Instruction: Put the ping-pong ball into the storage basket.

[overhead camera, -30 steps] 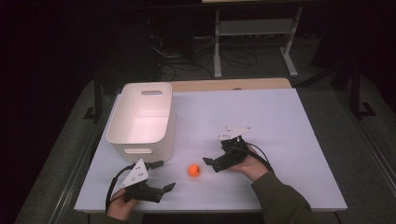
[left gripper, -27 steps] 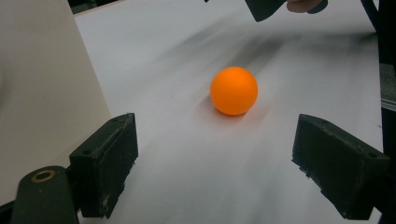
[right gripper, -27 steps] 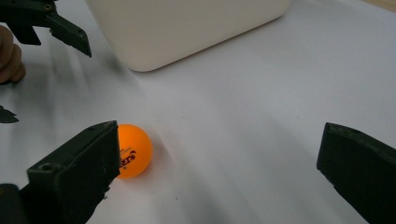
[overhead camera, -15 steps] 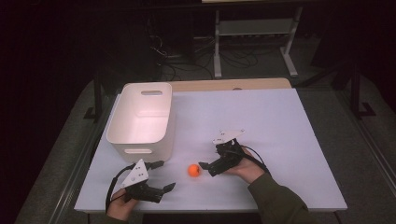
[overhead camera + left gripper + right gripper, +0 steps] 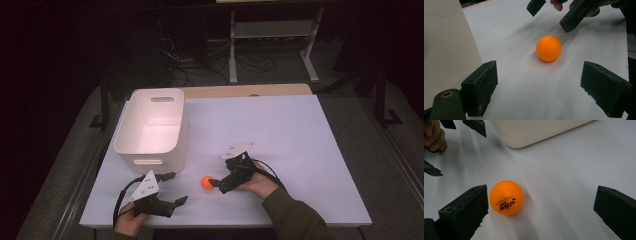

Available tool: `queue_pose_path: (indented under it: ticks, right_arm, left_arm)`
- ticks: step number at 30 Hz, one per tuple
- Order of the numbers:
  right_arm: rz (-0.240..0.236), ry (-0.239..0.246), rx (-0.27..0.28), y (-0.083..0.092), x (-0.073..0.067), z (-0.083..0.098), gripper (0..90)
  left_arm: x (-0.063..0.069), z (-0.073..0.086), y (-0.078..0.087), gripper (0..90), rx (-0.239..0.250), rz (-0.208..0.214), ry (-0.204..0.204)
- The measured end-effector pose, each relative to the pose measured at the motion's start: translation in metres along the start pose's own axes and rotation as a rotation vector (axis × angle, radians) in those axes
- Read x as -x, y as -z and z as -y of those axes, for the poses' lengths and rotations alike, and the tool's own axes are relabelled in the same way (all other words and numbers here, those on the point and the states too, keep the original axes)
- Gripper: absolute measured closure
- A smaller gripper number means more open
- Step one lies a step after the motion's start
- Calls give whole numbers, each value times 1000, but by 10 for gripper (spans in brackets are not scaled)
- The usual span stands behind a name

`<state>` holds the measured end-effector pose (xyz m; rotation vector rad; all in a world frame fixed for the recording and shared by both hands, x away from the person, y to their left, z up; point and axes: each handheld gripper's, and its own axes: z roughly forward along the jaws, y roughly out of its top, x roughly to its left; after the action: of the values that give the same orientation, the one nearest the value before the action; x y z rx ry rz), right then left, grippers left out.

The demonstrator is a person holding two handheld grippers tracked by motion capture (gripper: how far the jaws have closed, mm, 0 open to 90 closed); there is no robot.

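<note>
Orange ball (image 5: 206,182) rests on the white counter (image 5: 300,140), just in front of the white bin (image 5: 150,130), off its near right corner. Round, so no long axis; in the right gripper view its dark printed logo (image 5: 506,204) faces the camera, low on the ball and slightly tilted.

Right gripper (image 5: 218,186): jaws spread wide, holding nothing. Ball sits between them, close beside the left-hand jaw in that gripper's own view; contact cannot be told. The other jaw is well apart from the ball.

Left gripper (image 5: 176,189): near the ball on the side away from the right gripper, jaws wide open, empty, pointing toward the ball.
</note>
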<state>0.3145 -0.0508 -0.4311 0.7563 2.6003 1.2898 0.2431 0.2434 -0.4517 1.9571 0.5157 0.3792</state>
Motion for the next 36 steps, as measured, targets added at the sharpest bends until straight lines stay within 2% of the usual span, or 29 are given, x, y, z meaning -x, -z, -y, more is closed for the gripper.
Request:
queue_pose_path:
  ticks: [22, 36]
  right_arm:
    - [-34, 19, -21, -16, -9, -2, 0]
    - [-53, 40, -61, -27, -14, 2, 0]
  left_arm:
    - [0, 0, 0, 141, -5, 0, -2]
    - [0, 0, 0, 142, -5, 0, -2]
